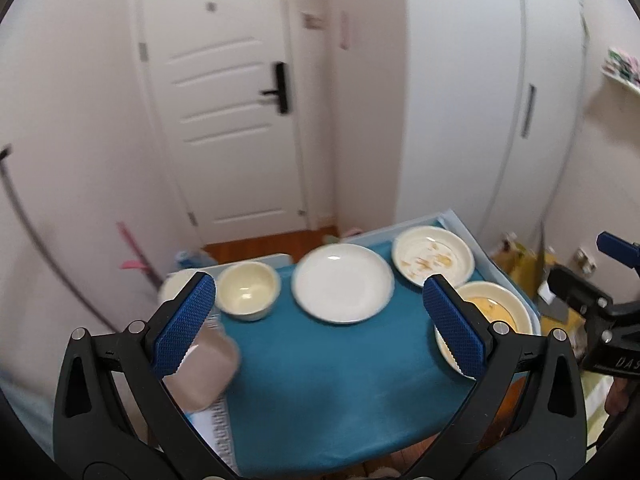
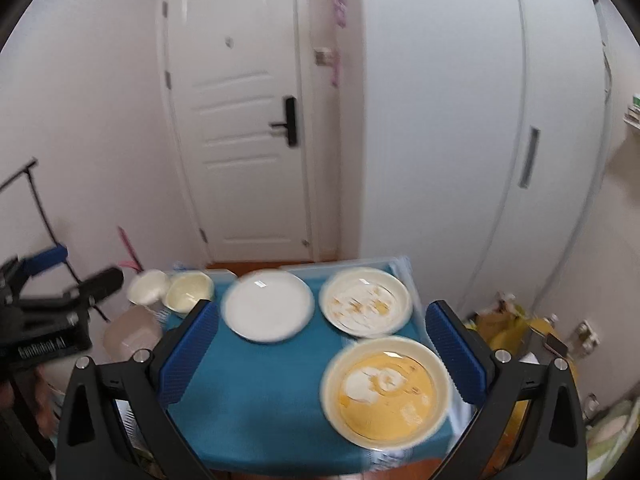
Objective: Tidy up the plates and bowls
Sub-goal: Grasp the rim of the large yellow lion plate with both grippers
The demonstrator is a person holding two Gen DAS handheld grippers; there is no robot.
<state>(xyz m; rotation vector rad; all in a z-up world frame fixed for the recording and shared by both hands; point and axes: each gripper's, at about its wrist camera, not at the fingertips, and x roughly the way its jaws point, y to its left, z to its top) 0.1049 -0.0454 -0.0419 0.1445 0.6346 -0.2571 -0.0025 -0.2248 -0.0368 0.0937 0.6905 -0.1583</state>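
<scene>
A small table under a teal cloth (image 1: 320, 380) (image 2: 256, 392) holds the dishes. A clean white plate (image 1: 342, 283) (image 2: 267, 305) lies in the middle. A cream plate with food smears (image 1: 433, 255) (image 2: 366, 302) sits at the far right. A cream plate with yellow residue (image 1: 502, 306) (image 2: 386, 392) is at the near right. A cream bowl (image 1: 248, 290) (image 2: 189, 288) stands at the far left, with a white bowl (image 2: 148, 286) beside it. My left gripper (image 1: 320, 328) hovers open above the cloth. My right gripper (image 2: 324, 354) is open above the near right plate.
A greyish-pink container (image 1: 202, 372) (image 2: 132, 334) sits at the table's left edge. A white door (image 1: 236, 120) and white cupboards (image 2: 500, 140) stand behind. Yellow bags and clutter (image 2: 516, 328) lie on the floor at the right. Wooden floor (image 1: 264, 246) shows beyond the table.
</scene>
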